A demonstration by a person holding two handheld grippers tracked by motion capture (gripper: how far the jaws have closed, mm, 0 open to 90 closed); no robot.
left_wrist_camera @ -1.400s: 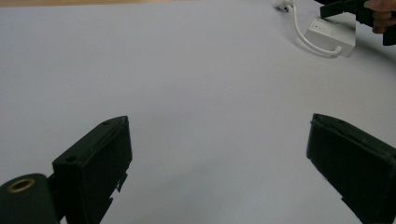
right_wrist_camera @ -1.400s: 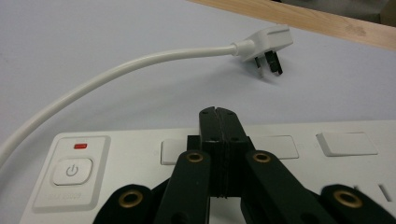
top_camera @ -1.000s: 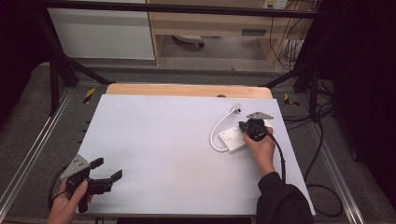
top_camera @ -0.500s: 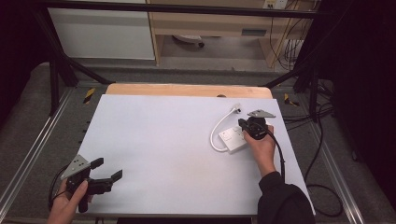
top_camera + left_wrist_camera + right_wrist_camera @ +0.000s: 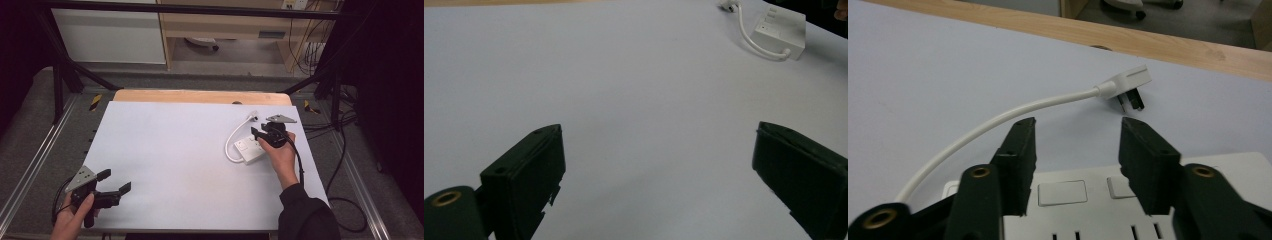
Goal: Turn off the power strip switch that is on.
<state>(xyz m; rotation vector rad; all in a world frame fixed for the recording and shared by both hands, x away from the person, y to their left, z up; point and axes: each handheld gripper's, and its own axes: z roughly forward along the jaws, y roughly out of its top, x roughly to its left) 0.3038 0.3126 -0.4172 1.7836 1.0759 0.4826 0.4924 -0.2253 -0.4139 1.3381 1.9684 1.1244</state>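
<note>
Opening just now over the white power strip at the table's right side, the right gripper is holding nothing between its parted jaws, seemingly done pressing a switch, while the left gripper is idling agape.

Power strip on table, right side.

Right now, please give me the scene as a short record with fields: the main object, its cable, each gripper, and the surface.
object: white power strip, lying flat at the table's right side
cable: white cable curving from the strip to its plug, which lies on the table
right gripper: above the strip, jaws have just been opening, nothing between them
left gripper: near left corner, jaws wide apart, holding nothing
surface: white table with wooden far edge
</note>
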